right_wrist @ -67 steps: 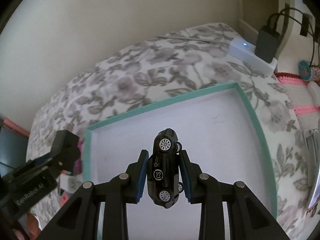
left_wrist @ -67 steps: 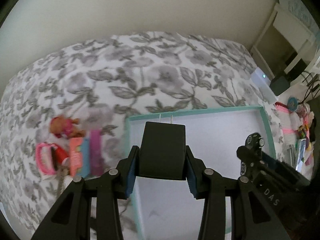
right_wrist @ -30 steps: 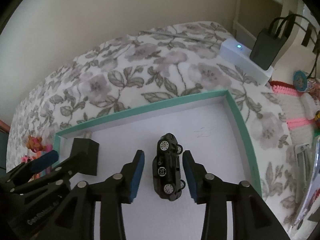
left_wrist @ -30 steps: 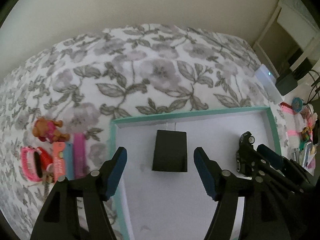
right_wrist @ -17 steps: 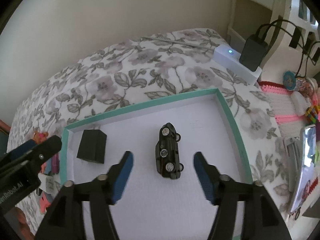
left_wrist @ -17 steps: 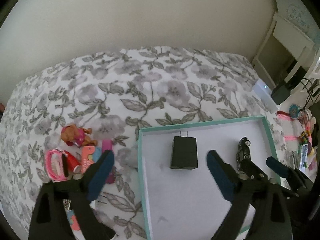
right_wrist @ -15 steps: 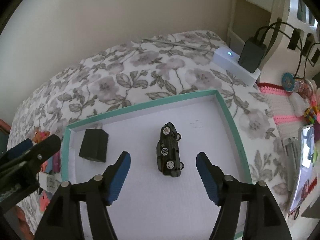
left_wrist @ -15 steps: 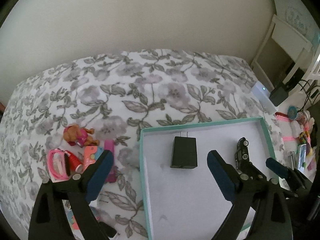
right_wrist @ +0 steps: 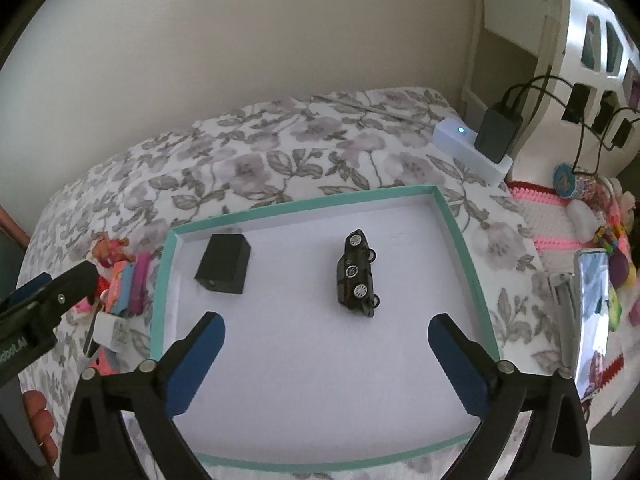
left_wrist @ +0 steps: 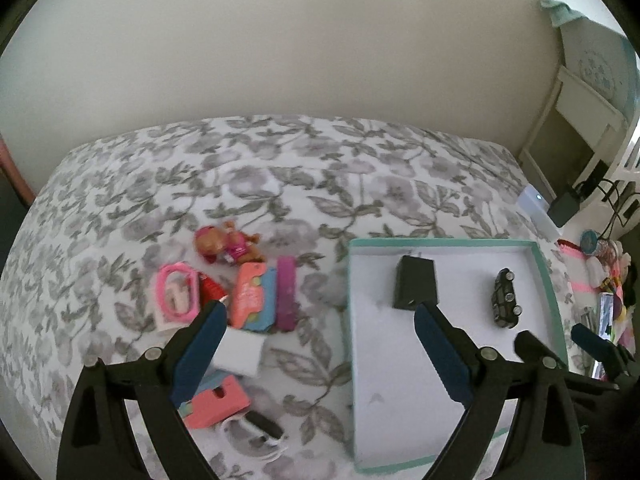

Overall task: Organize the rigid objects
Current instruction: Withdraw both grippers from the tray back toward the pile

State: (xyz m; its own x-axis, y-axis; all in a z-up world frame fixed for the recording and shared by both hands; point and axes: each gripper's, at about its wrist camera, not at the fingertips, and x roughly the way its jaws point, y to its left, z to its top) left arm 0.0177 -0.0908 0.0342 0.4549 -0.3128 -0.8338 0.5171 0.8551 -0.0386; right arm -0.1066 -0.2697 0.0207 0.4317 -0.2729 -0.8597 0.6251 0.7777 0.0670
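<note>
My left claw [left_wrist: 316, 344] and right claw [right_wrist: 326, 354], jaws just opened wide and empty, hover above the teal box [right_wrist: 460, 232], where charger [right_wrist: 224, 264] and toy car [right_wrist: 356, 276] lie released at frame centre.

Inside the shallow teal-rimmed white box [right_wrist: 464, 240], only the black charger block [right_wrist: 224, 266] and black toy car [right_wrist: 356, 276] obstruct; its near half lies bare.
</note>
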